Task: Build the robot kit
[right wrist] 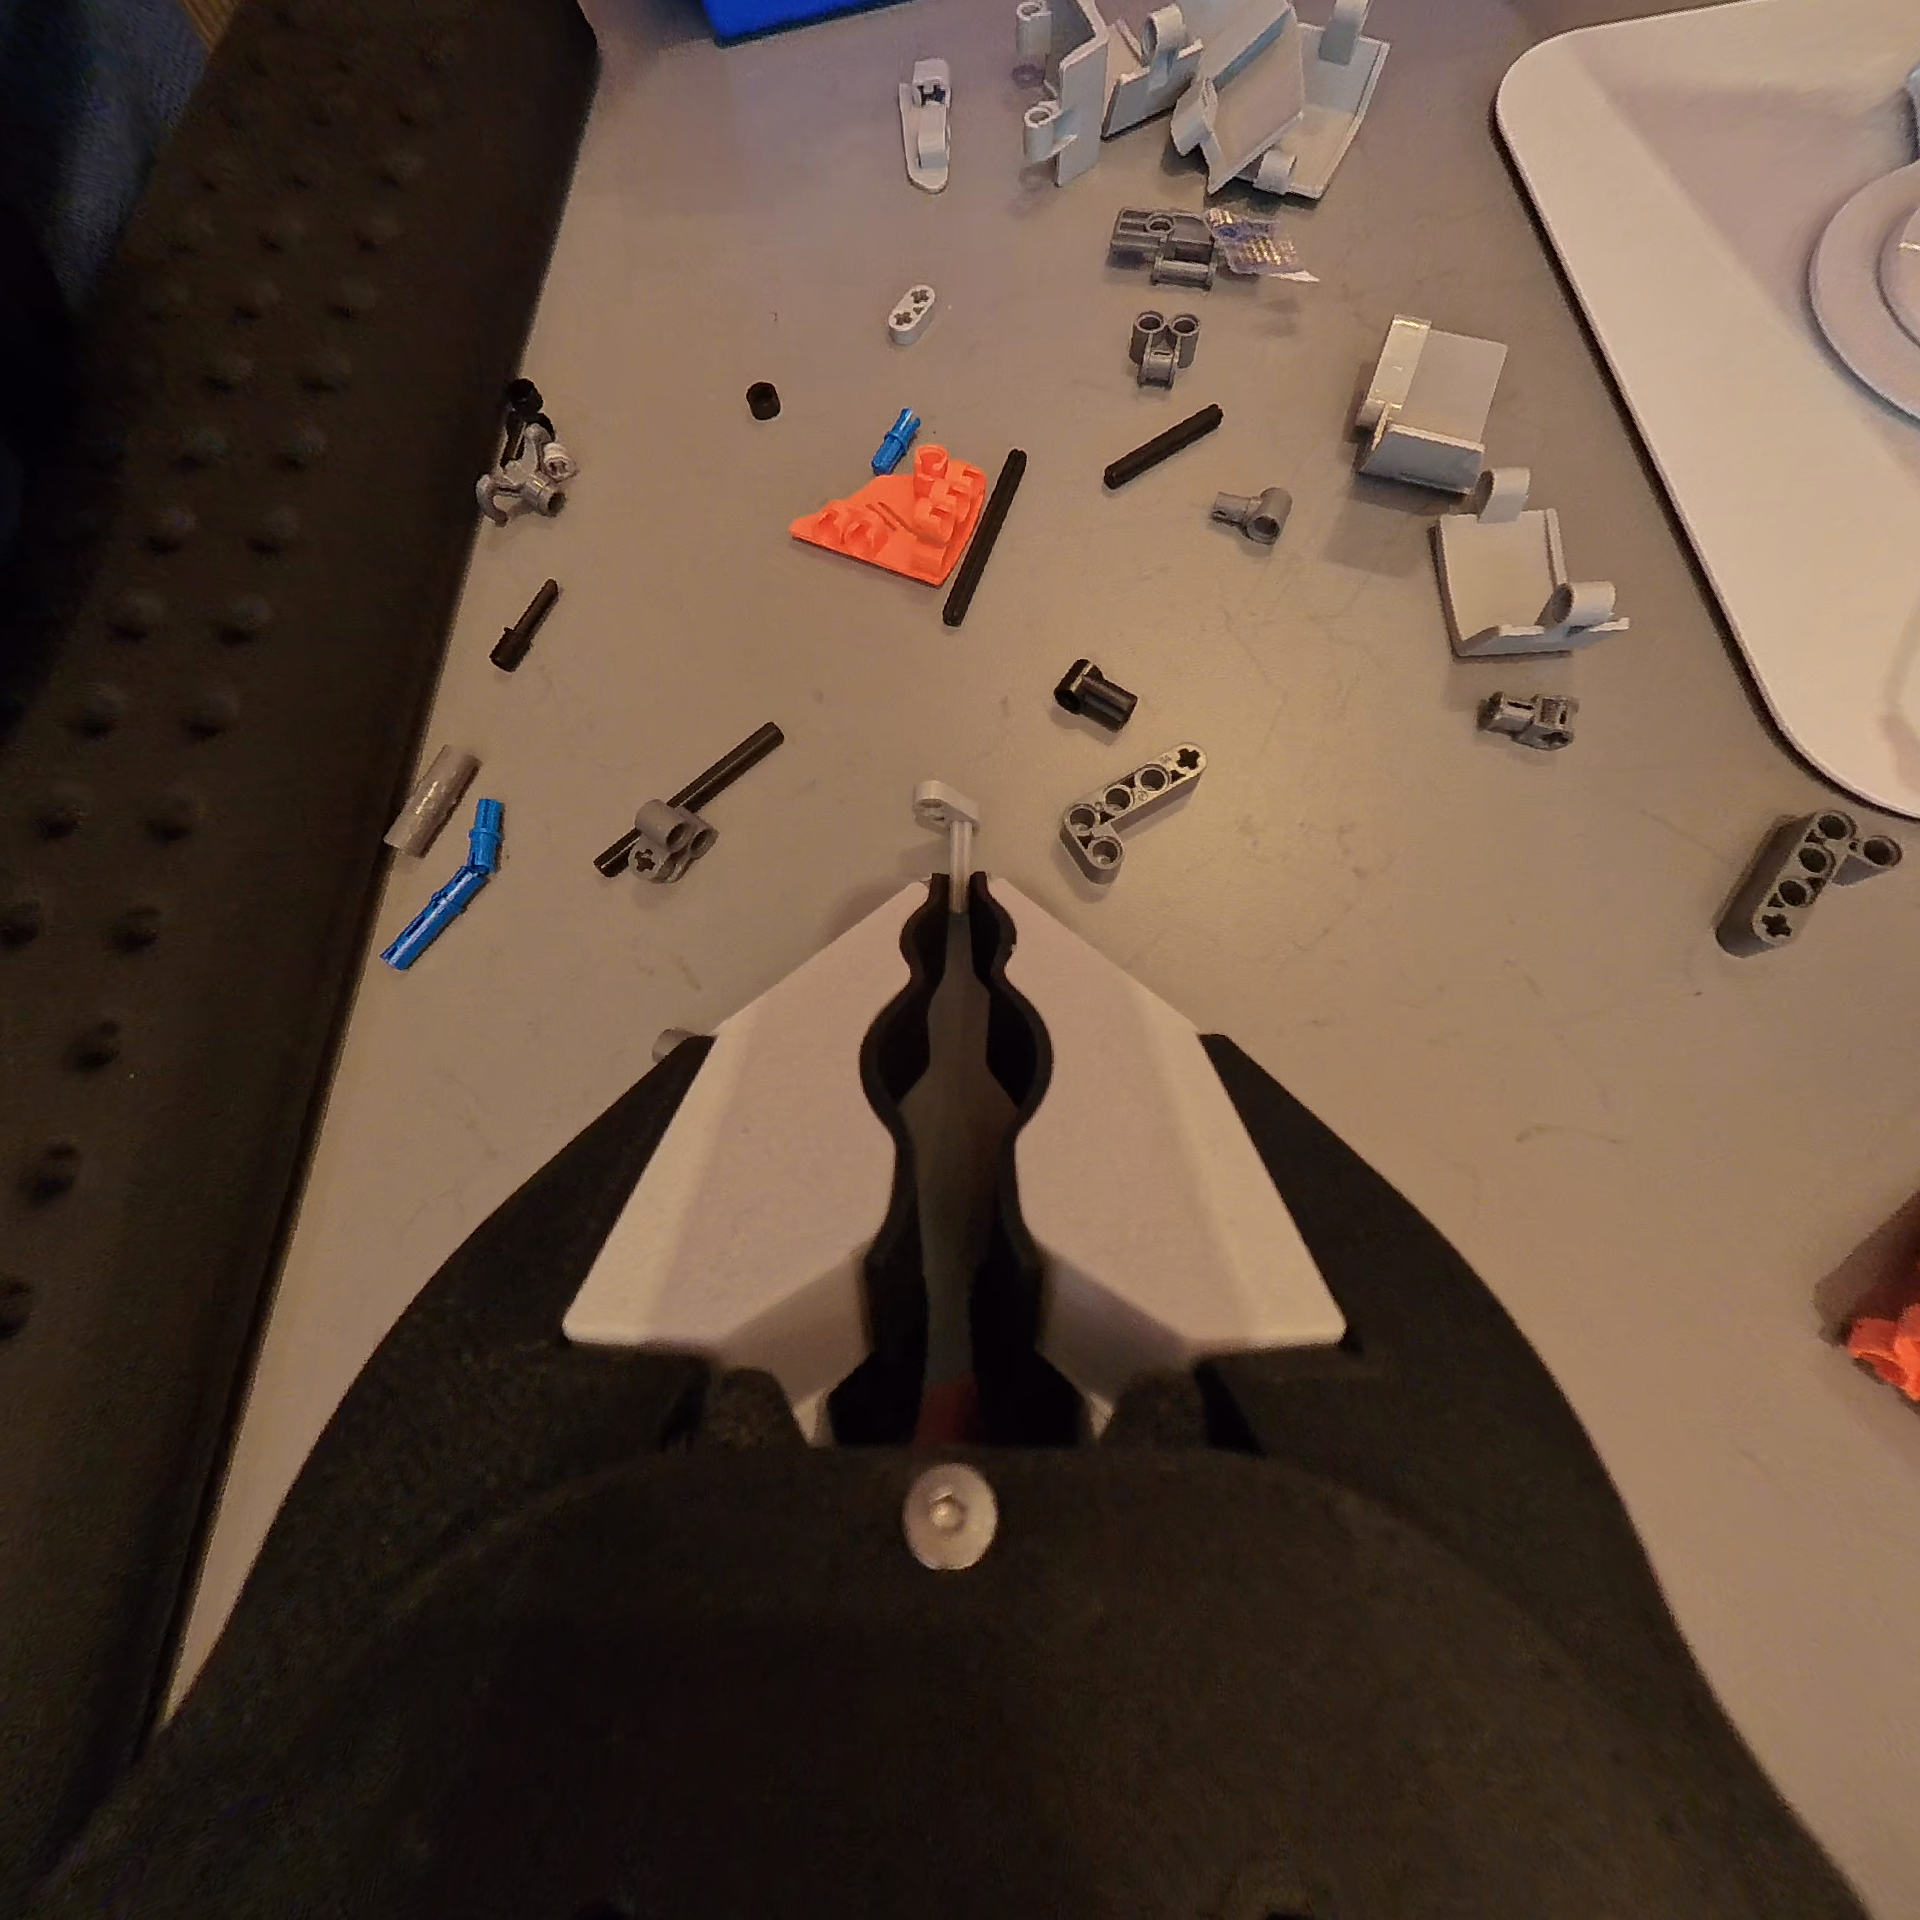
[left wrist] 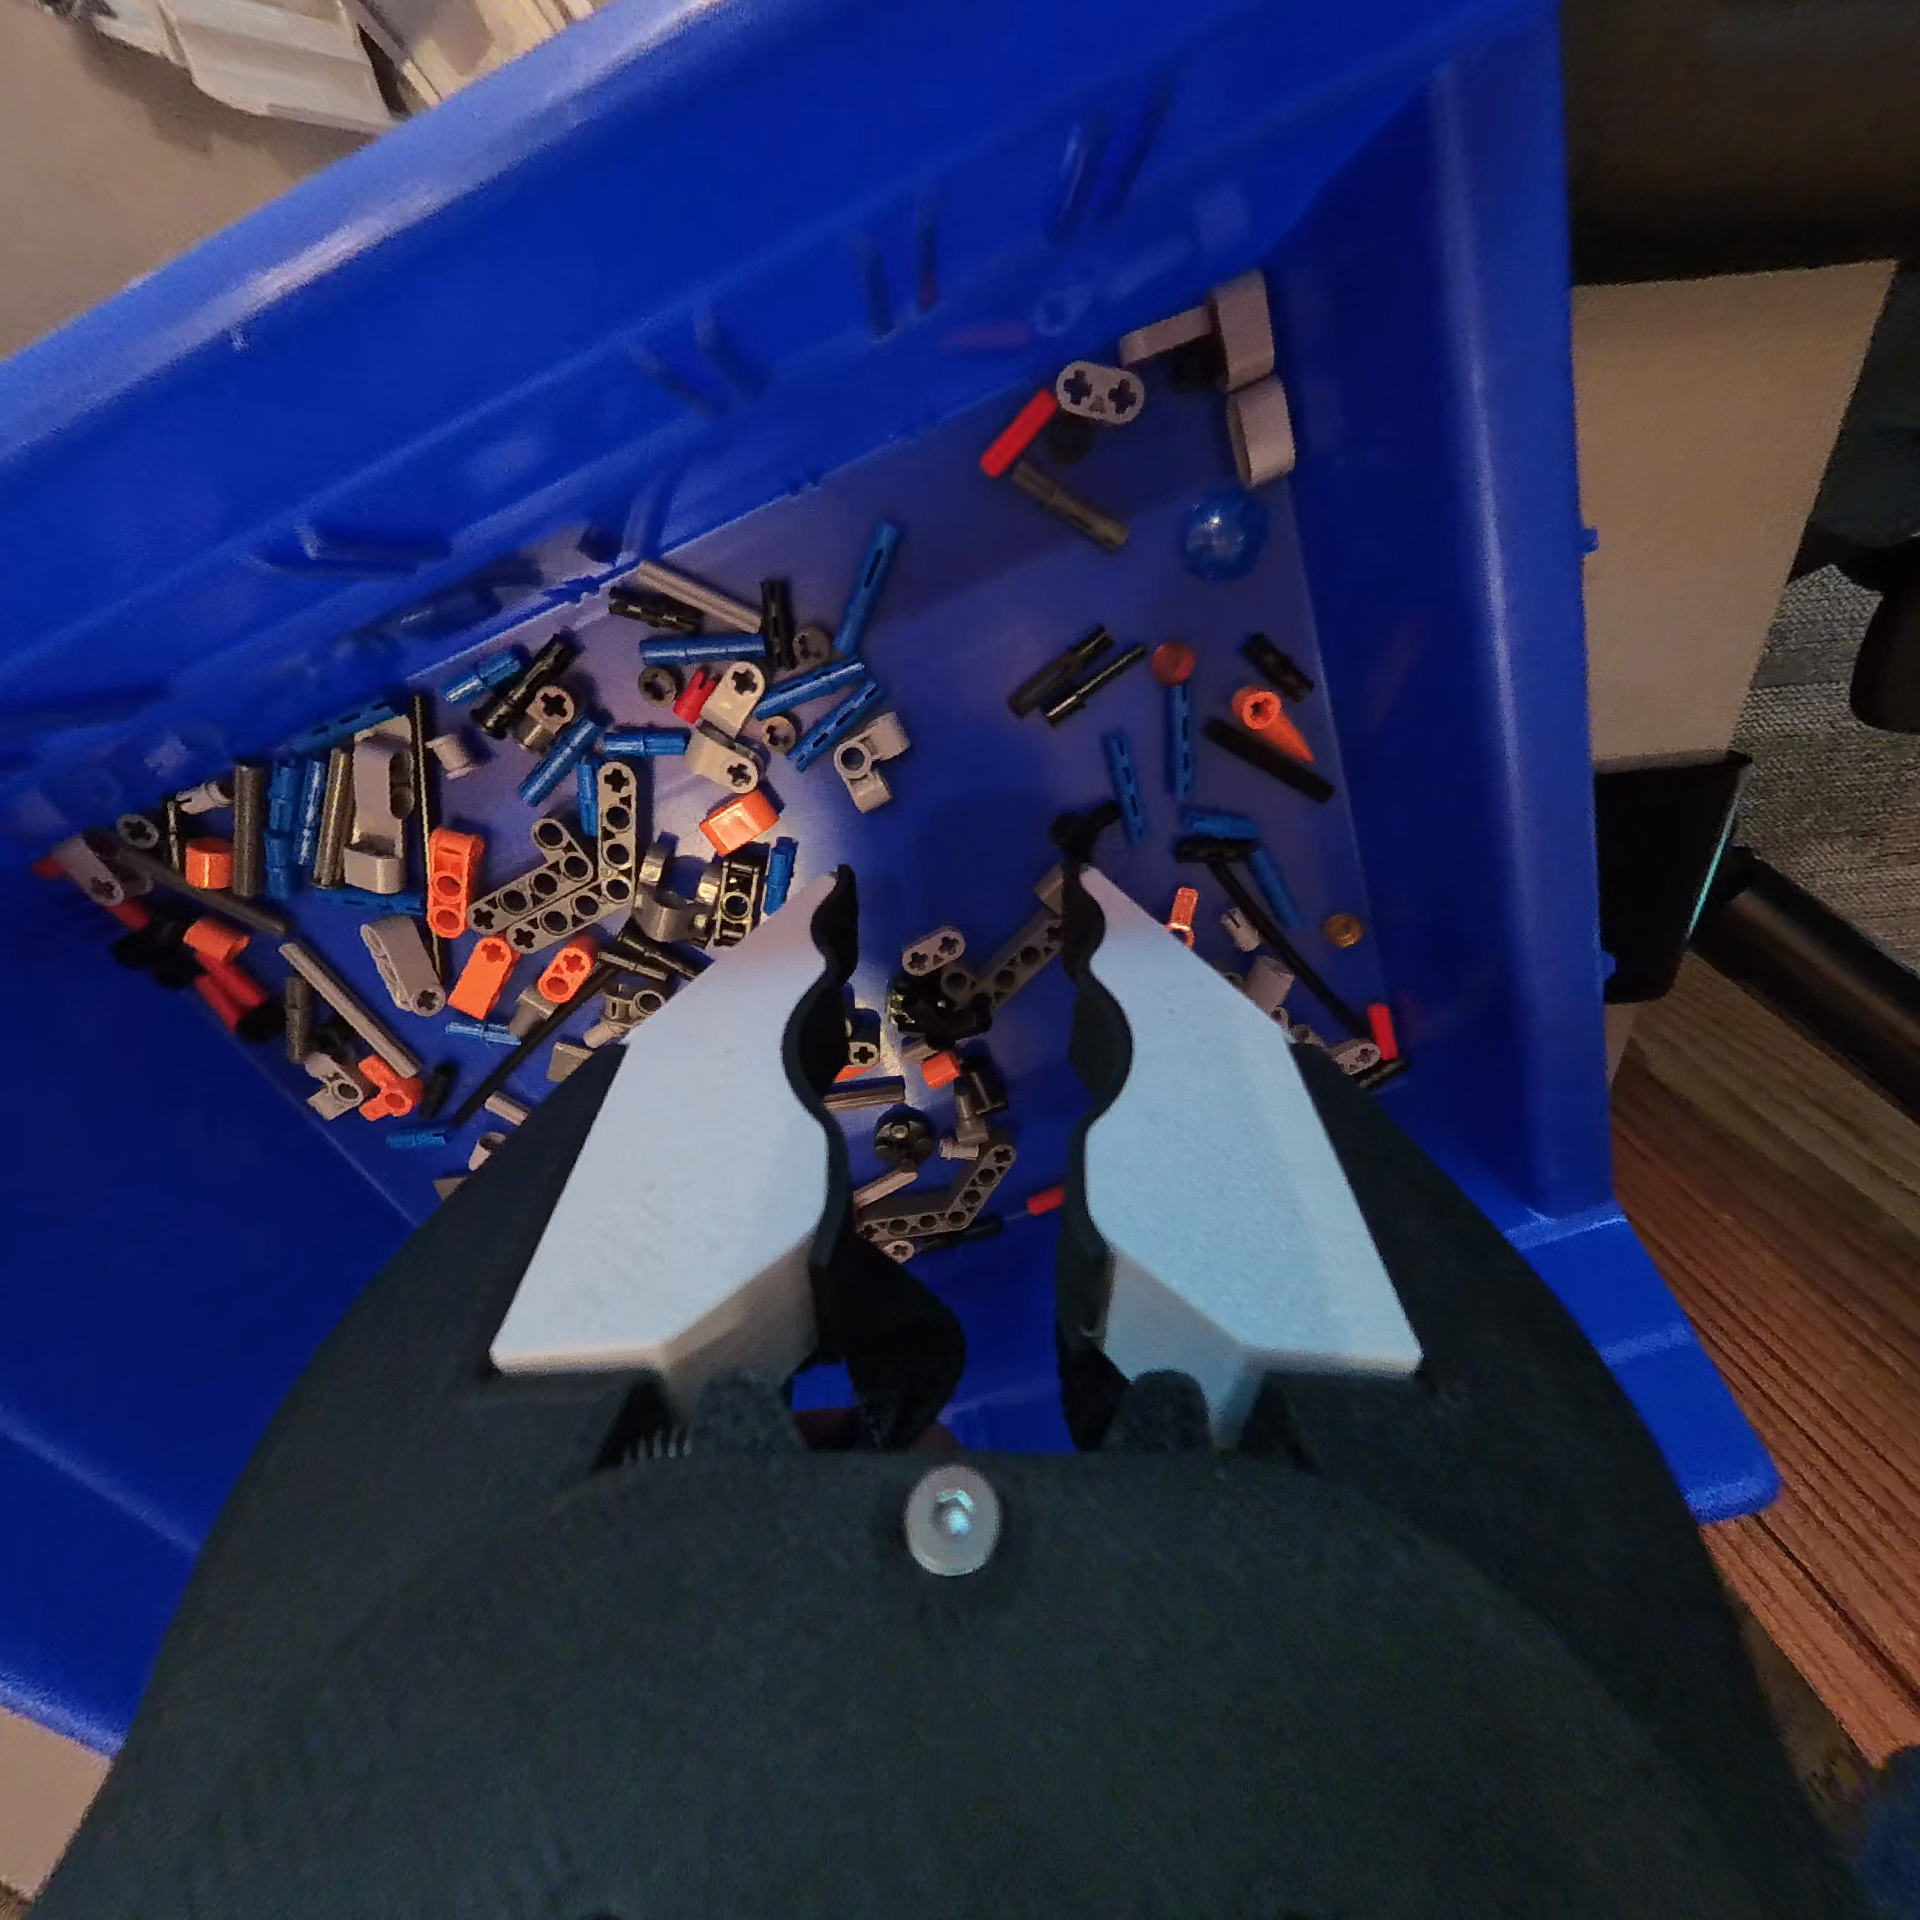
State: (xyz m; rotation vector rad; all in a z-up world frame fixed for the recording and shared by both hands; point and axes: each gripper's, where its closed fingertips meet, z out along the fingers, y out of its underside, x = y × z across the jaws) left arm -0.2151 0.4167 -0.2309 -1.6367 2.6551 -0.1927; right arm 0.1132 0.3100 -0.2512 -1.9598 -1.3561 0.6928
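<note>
Reaching into a tilted blue plastic bin [left wrist: 727, 312], the left gripper [left wrist: 961, 894] hangs with its jaws spread, nothing between them, its white fingers [left wrist: 717, 1091] just above a scatter of small plastic building pieces on the bin floor. Nearest the fingertips lies a grey angled beam with round holes [left wrist: 1003, 966]; whether the right fingertip touches it cannot be told. A second grey holed beam [left wrist: 935, 1195] is partly hidden behind the fingers. Farther left sits an orange short connector [left wrist: 454, 881] beside a grey bent beam [left wrist: 582, 862], and a translucent blue dome [left wrist: 1224, 532] rests near the far right corner. The pieces along the far left wall are blurred and crowded, hard to tell apart. The bin's near wall is covered by the gripper body.

In the right wrist view, the right gripper [right wrist: 954, 883] has its jaws pressed nearly together, pinching a thin pale grey rod with a small looped end [right wrist: 948, 816] that sticks out past the fingertips over a grey tabletop [right wrist: 1351, 1039]; the rod's lower length is hidden between the black pads. Just right of it lies a grey L-shaped holed beam [right wrist: 1127, 810]; farther off, an orange flat wedge panel [right wrist: 899, 520] touches a black axle [right wrist: 985, 535]. A white tray [right wrist: 1662, 312] is cut off at the far right, and a black studded mat [right wrist: 208, 623] borders the left.
</note>
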